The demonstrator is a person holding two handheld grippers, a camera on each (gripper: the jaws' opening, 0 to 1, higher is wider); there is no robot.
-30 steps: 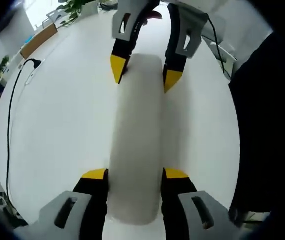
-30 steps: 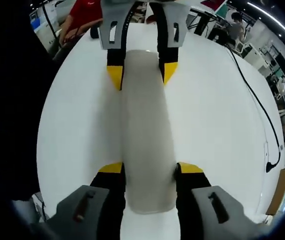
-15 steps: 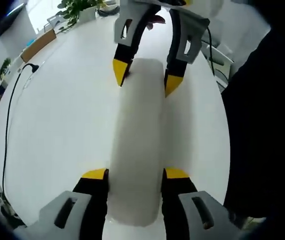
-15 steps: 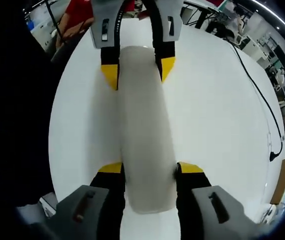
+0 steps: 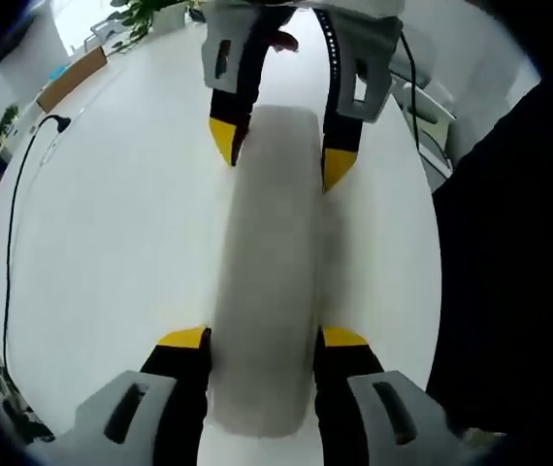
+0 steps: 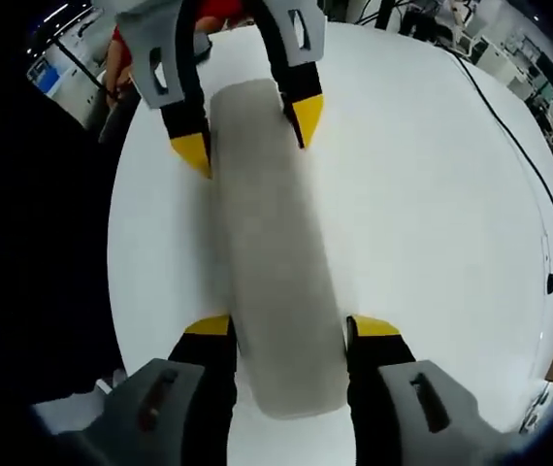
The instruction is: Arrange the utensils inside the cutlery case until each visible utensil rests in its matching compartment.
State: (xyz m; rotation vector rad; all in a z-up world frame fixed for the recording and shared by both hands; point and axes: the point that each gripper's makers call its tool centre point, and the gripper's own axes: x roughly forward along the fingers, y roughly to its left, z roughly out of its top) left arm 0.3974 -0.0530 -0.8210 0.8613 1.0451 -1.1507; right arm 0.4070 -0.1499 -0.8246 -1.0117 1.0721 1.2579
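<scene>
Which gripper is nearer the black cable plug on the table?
Neither clearly: the left gripper and right gripper clamp opposite ends of the case, with the cable plug off to one side.

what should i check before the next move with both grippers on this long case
1. Left gripper around the near end of the cutlery case: ok, a jaw on each side.
2. Right gripper around the other end: ok, a jaw on each side.
3. Firmness of each grip: cannot tell.
4. Case closed, translucent: ok; utensils inside: cannot tell.
5. White table bare beside the case: ok.
6. Black cable away from the case: ok, near the table edge.
</scene>
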